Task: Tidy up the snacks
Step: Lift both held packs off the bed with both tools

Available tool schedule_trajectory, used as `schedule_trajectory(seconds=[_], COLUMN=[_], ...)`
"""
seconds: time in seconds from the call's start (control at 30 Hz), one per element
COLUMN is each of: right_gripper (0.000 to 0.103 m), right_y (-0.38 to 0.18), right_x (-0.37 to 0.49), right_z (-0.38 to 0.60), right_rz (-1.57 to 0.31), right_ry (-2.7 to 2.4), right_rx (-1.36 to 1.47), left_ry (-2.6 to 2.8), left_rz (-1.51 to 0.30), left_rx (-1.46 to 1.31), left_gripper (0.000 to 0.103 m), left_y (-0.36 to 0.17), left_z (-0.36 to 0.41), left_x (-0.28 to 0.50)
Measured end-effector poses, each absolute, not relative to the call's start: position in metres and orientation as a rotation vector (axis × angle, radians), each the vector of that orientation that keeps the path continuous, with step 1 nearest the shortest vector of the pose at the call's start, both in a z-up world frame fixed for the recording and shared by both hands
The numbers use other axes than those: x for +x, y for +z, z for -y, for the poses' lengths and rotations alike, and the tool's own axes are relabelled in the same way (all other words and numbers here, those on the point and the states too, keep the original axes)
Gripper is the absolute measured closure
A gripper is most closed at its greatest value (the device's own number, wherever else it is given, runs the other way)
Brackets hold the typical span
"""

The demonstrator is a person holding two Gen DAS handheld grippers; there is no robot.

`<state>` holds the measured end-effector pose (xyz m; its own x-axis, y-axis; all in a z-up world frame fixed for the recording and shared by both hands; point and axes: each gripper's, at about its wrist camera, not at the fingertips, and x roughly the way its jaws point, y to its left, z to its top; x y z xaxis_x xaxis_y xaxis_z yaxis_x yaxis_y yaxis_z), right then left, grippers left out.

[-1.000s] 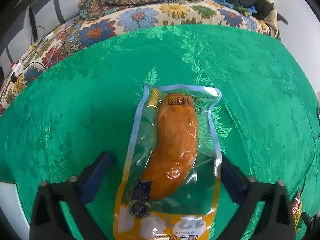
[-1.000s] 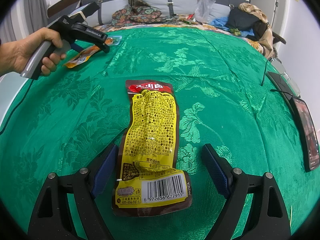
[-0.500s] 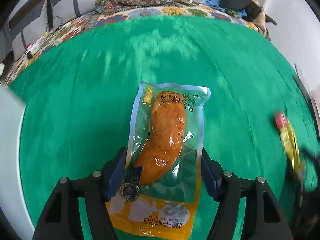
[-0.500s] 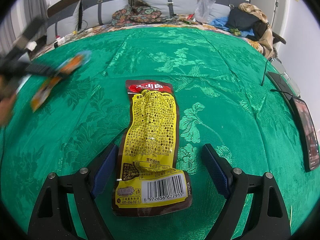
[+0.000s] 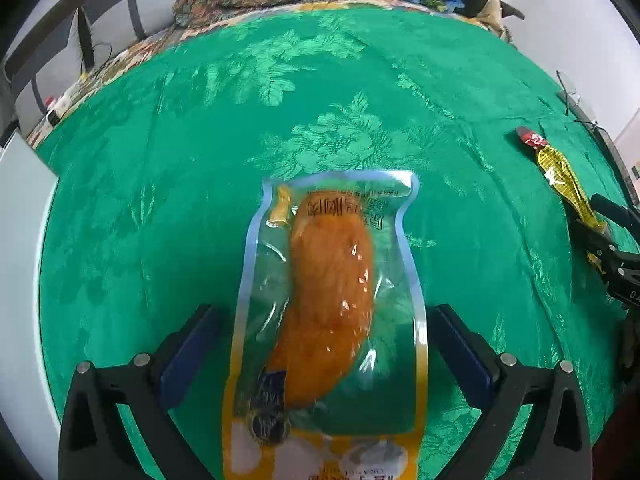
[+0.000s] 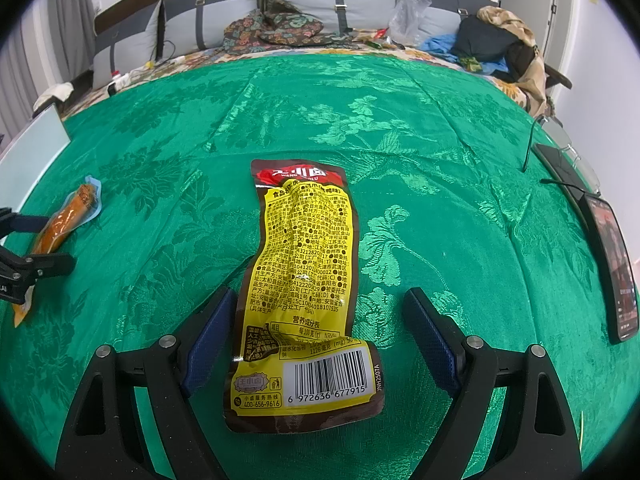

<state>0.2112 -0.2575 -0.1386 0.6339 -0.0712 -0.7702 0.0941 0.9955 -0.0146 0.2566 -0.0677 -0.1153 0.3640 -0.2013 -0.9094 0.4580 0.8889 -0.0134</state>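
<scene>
A clear pack with an orange chicken piece (image 5: 328, 304) lies on the green cloth between the fingers of my left gripper (image 5: 324, 344), which is open with its pads apart from the pack's edges. The pack also shows in the right wrist view (image 6: 68, 218), at the far left with the left gripper (image 6: 28, 248) around it. A yellow and brown snack pack (image 6: 308, 280) lies flat between the fingers of my right gripper (image 6: 320, 336), which is open. The yellow pack also shows at the right of the left wrist view (image 5: 560, 176).
The green patterned cloth (image 6: 400, 128) covers the bed. A phone (image 6: 612, 256) and a dark device with a cable (image 6: 560, 168) lie at the right edge. Pillows, clothes and a plastic bag (image 6: 408, 16) are piled at the headboard. A white surface (image 6: 32, 152) borders the left.
My left gripper carried the orange pack rightward toward the middle of the bed, set it on the cloth and opened. The right gripper and yellow pack have not moved.
</scene>
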Motion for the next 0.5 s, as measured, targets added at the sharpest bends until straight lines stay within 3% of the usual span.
schedule_trajectory(seconds=[0.27,0.33,0.5], right_gripper=[0.015,0.015,0.013], right_y=[-0.139,-0.139,-0.14], right_x=[0.211,0.211,0.214], right_z=[0.257,0.258,0.257], right_rz=[-0.879,-0.879,-0.886], right_ry=[-0.094,-0.094,-0.079], right_rx=[0.028,0.029,0.027], left_ry=[-0.43,-0.406,-0.372], left_rz=[-1.137,-1.119,-1.093], left_rx=[0.262,0.238,0.206], left_gripper=[0.001,0.022,0.046], left_y=[-0.113,-0.108,-0.091], left_z=[0.067,0.067,0.064], left_x=[0.256,0.256,0.249])
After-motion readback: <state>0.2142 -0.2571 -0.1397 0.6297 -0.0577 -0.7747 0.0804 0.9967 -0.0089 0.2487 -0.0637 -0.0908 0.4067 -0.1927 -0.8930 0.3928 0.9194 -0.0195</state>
